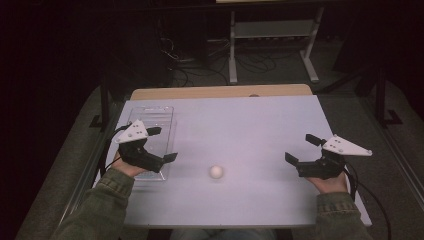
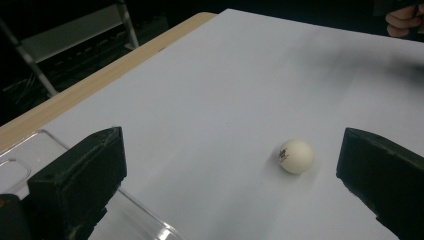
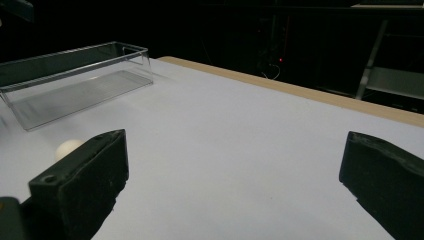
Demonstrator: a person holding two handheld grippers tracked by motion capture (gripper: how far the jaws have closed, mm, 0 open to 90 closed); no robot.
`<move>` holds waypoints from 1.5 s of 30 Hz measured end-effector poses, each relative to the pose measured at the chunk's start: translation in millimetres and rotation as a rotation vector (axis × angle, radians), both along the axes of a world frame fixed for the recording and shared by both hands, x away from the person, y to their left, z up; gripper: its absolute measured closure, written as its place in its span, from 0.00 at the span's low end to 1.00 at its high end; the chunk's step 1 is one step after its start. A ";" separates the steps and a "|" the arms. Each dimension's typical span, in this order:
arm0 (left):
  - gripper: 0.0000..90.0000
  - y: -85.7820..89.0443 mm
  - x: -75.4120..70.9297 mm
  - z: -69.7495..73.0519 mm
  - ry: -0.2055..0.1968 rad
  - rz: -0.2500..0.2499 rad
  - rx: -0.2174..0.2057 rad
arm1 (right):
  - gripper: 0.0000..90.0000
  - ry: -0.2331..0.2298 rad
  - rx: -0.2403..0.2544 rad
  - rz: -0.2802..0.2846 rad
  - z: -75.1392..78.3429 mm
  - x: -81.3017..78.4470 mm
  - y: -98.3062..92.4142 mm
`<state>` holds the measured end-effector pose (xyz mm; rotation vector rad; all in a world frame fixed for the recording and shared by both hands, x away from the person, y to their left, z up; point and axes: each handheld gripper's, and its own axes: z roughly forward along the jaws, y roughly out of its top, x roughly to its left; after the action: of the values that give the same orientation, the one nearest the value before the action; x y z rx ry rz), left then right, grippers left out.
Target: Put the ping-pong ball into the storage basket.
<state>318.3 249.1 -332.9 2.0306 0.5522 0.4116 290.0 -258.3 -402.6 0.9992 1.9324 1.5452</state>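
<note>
Left claw [image 1: 162,144] and right claw [image 1: 300,148], both wide apart.

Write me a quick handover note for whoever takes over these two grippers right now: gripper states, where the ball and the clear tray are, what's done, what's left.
Left gripper: open, holding nothing, hovering over the clear tray at the table's left side.
Right gripper: open, holding nothing, over the right side of the white table.
White ball: lying loose on the table between the two grippers, outside the tray, touched by neither.
Done: nothing visible yet; the tray looks empty.
Left: probably grasp the ball and put it in the tray. The left gripper looks closer and its jaws already point toward the ball.
</note>
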 end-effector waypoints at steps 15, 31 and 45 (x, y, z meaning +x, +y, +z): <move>0.00 -24.7 8.2 7.6 -0.008 -0.074 0.075 | 0.00 -0.005 0.000 0.002 0.2 -0.5 -0.1; 0.00 -54.5 18.2 5.1 0.028 -0.167 0.132 | 0.00 0.000 -0.006 0.008 -0.5 -1.2 0.8; 0.00 -74.5 25.0 -1.6 0.080 -0.233 0.203 | 0.00 0.000 -0.009 0.016 -0.8 -1.5 2.3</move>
<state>343.3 174.6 -334.5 2.2839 0.3263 0.2554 288.5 -256.0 -403.5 0.9822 1.9503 1.5444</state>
